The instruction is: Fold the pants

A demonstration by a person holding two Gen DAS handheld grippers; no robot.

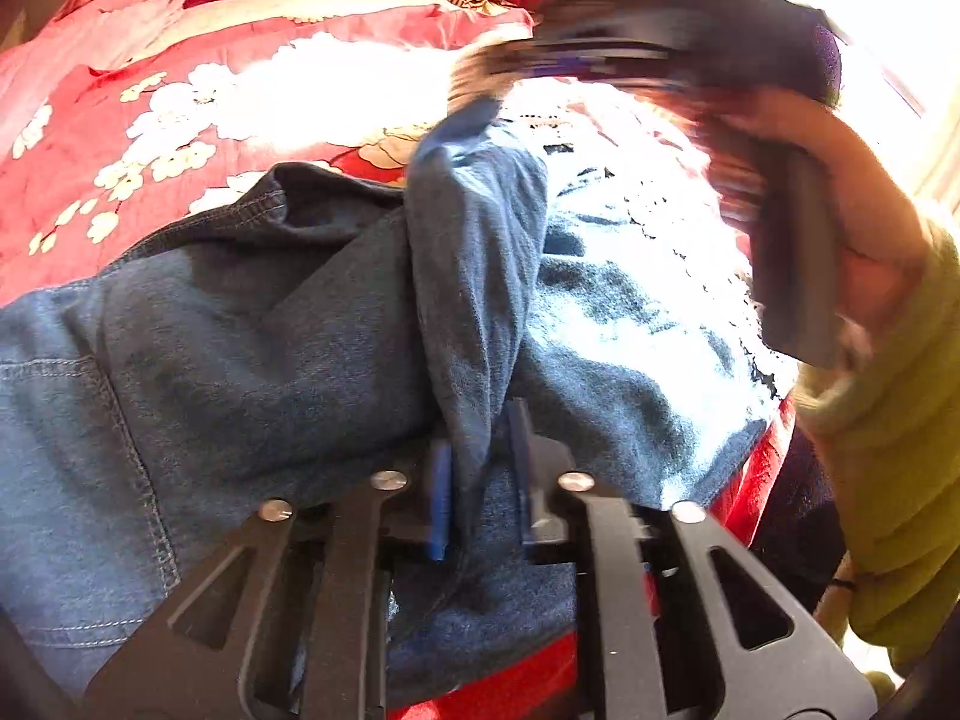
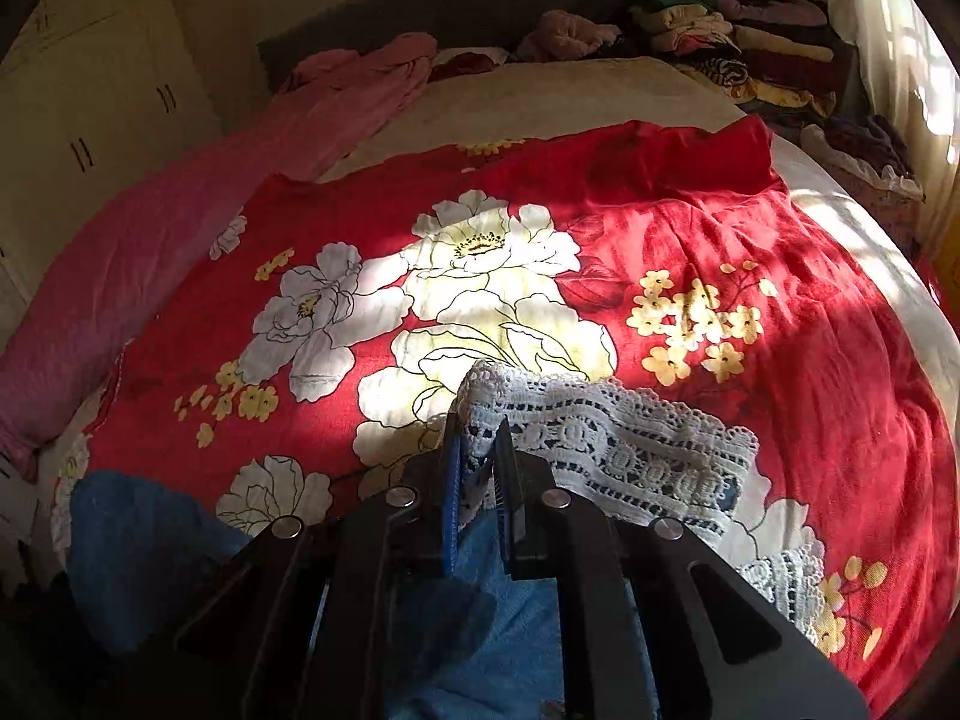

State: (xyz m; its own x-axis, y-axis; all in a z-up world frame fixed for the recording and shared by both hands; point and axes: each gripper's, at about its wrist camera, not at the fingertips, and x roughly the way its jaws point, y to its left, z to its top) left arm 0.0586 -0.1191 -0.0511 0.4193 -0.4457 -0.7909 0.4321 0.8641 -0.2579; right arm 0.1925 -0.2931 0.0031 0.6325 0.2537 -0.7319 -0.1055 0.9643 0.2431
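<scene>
Blue denim pants (image 1: 240, 330) lie on the bed, with a white lace hem (image 2: 630, 450) on the leg end. A raised fold of the denim (image 1: 474, 276) runs up between the blue pads of my left gripper (image 1: 480, 474), which is shut on it. The fold continues to the blurred right gripper (image 1: 480, 90), held by a hand (image 1: 852, 192) at the upper right. In the right wrist view my right gripper (image 2: 480, 456) is shut on a corner of the lace hem, and blue denim (image 2: 132, 540) shows below it.
A red bedspread with white flowers (image 2: 690, 210) covers the bed. A pink blanket (image 2: 150, 252) lies along the left, with a pile of clothes (image 2: 750, 48) at the headboard end. A cupboard (image 2: 78, 90) stands at left. A yellow-green sleeve (image 1: 888, 480) is close at right.
</scene>
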